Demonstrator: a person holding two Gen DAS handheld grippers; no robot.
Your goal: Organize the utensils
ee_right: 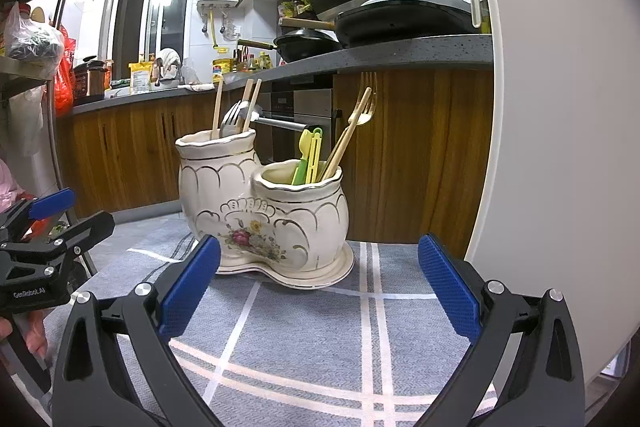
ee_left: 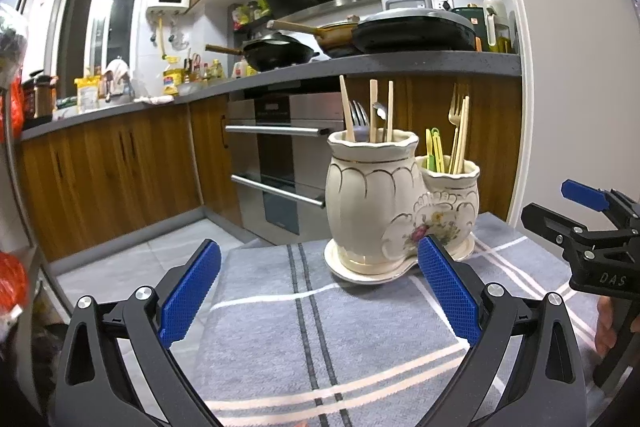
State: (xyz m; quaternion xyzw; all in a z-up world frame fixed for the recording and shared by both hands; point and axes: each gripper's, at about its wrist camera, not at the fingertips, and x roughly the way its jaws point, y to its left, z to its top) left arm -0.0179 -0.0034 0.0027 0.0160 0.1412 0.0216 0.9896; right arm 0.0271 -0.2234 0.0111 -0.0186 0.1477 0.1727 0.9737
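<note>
A grey woven cloth with white and dark crossing stripes [ee_left: 280, 311] covers the desk in both wrist views. On it, at about one o'clock from the left tongs [ee_left: 320, 291] and at twelve o'clock from the right tongs [ee_right: 320, 287], stands a cream ceramic double-pot utensil holder with gilt trim and a painted flower spray [ee_right: 248, 211], upright on its matching cream saucer [ee_right: 320, 277]. The left tongs are spread wide with nothing between the blue ribbed pads [ee_left: 192, 295]; the right tongs are likewise spread wide and empty. In the left view the right tongs show at three o'clock, beside the holder and apart from it.

The taller pot [ee_left: 370, 199] carries pale wooden chopsticks [ee_left: 346, 109], a silver steel fork [ee_left: 360, 115] and a silver spoon [ee_left: 380, 113], all standing with handles down. The shorter pot [ee_left: 454, 199], joined to it, holds a gold-coloured fork [ee_left: 458, 107], more pale chopsticks [ee_left: 464, 131] and green-and-yellow plastic utensils [ee_right: 310, 157].

Behind, at twelve o'clock, a dark speckled kitchen counter [ee_left: 400, 65] bears black pans [ee_left: 280, 53].
</note>
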